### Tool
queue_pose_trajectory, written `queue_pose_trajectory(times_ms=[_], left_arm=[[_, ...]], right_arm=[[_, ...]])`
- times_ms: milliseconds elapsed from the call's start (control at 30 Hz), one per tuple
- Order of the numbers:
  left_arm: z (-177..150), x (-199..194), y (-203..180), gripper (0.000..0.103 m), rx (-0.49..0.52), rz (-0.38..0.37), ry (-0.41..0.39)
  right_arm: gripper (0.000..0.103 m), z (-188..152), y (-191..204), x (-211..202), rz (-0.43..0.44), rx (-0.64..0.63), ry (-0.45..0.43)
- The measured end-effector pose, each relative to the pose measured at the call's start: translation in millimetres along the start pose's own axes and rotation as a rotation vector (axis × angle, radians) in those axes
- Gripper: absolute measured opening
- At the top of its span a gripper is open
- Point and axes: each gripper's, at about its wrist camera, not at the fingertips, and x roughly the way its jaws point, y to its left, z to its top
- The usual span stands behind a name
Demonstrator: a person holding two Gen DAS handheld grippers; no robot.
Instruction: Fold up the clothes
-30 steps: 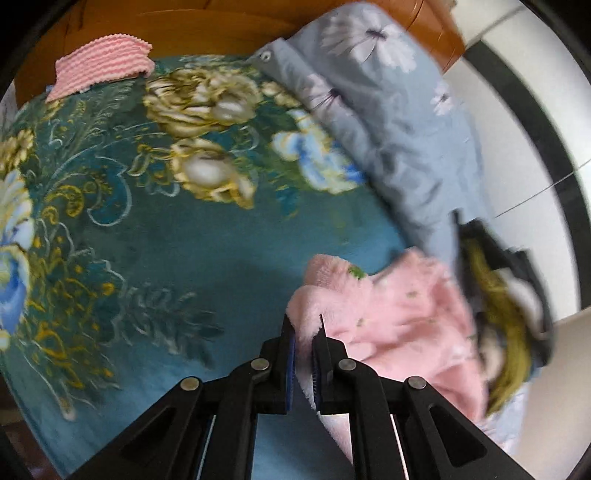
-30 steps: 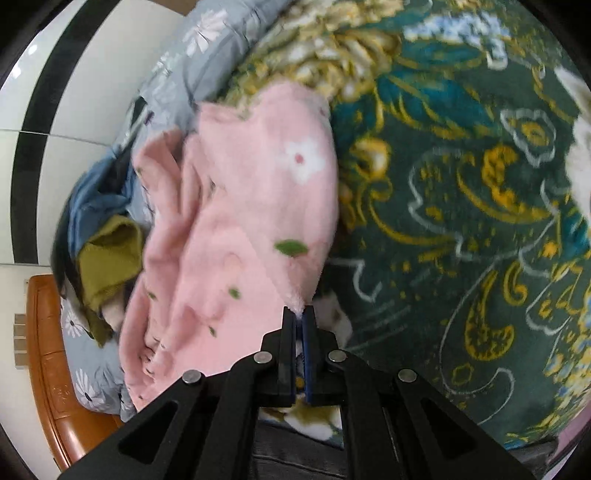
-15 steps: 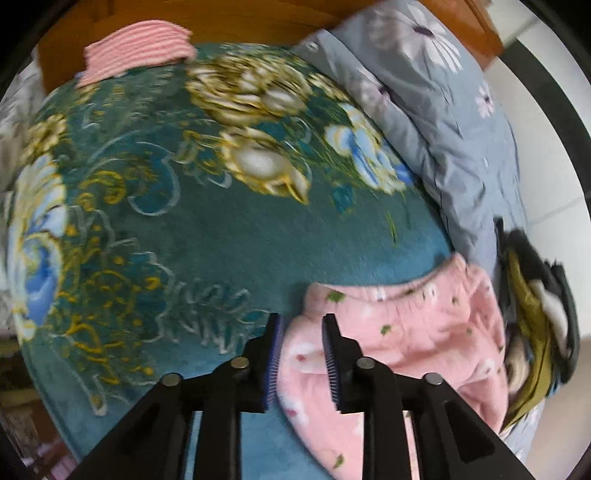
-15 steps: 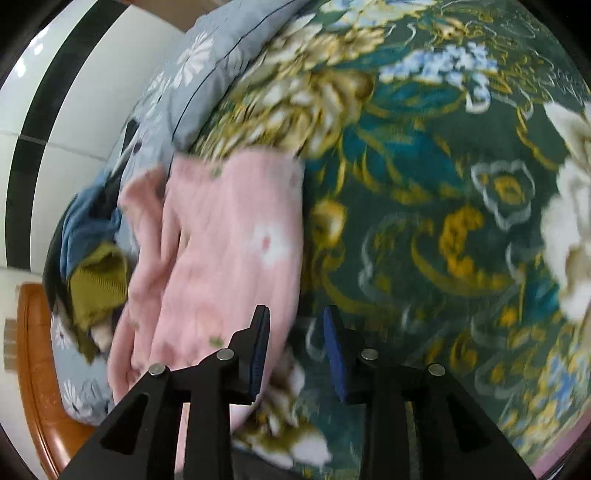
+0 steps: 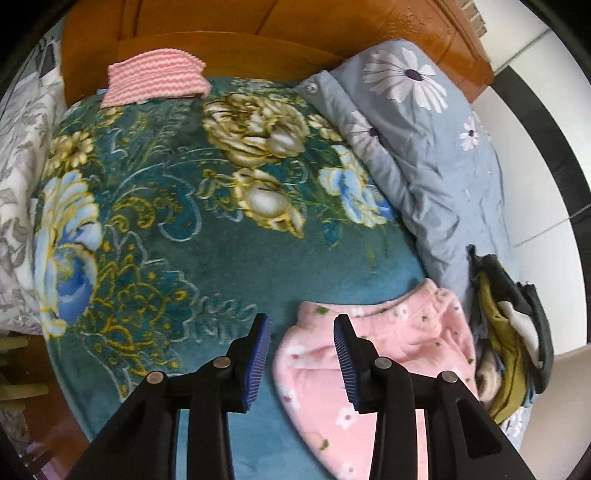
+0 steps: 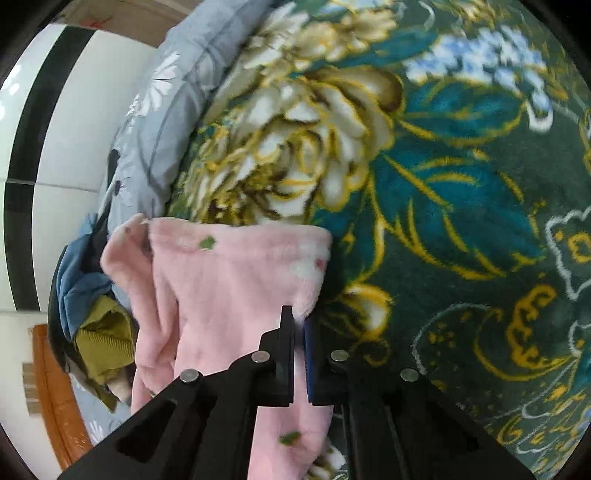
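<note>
**Pink Fleece Garment Held at One Corner by the Right Jaws**

The pink fleece garment (image 6: 229, 288) lay on the bed, on top of the green flowered blanket (image 6: 443, 206). It had little white flowers and green leaves on it. It looked like soft trousers with a stretchy waistband, but I could not be sure.

The right gripper (image 6: 300, 325) had its jaws almost closed, with a fluffy corner of the pink garment pinched between them. From these jaws the rest of the garment spread away to the left and ran back underneath the gripper. Its far edge ran across, from left to right.

The left gripper (image 5: 301, 354) had its jaws wide open and held nothing. The near corner of the pink garment (image 5: 369, 362) sat in the gap, close by the right-hand jaw, and most of the cloth lay off to the right of it. So the left jaws were near enough to close on that corner.

To the left of the left jaws and ahead of them, the blanket was bare, with room to lay the garment out. A heap of other clothes (image 5: 509, 339) sat just past the garment on the right, touching it, and could get in the way. A grey flowered quilt (image 5: 424, 147) lay ahead on the right. A folded pink knit (image 5: 155, 79) rested far ahead by the wooden headboard (image 5: 295, 26).
</note>
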Motion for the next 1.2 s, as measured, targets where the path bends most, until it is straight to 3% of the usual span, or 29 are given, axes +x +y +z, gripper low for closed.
queue_pose_trajectory(times_ms=[133, 233, 300, 500, 733, 800, 867, 900, 1033, 1200], left_arm=[[-2, 7, -20, 0.041, 0.051, -0.026, 0.02], [-4, 18, -36, 0.042, 0.092, -0.036, 0.041], [-5, 32, -49, 0.043, 0.115, -0.039, 0.068], [-3, 71, -90, 0.043, 0.182, -0.046, 0.119], [4, 137, -154, 0.048, 0.34, 0.017, 0.183], [7, 155, -171, 0.048, 0.379, 0.035, 0.195], [10, 173, -187, 0.049, 0.418, 0.051, 0.207], [11, 181, -195, 0.049, 0.436, 0.057, 0.21], [15, 211, -225, 0.051, 0.507, 0.076, 0.221], [17, 245, -253, 0.053, 0.572, 0.081, 0.24]], right_arm=[[0.003, 0, -13, -45, 0.005, -0.024, -0.103], [0.002, 1, -41, -64, -0.055, 0.016, -0.153], [0.0, 3, -55, -64, -0.122, 0.046, -0.153], [0.002, 10, -75, -72, -0.109, 0.08, -0.142], [0.003, 33, 23, -35, -0.063, -0.121, -0.097], [0.011, 39, 58, -6, -0.05, -0.171, -0.052], [0.036, 43, 87, 22, -0.037, -0.202, -0.016], [0.041, 46, 102, 38, -0.029, -0.215, 0.0], [0.041, 59, 143, 88, -0.048, -0.256, 0.037], [0.041, 70, 167, 127, -0.095, -0.29, 0.058]])
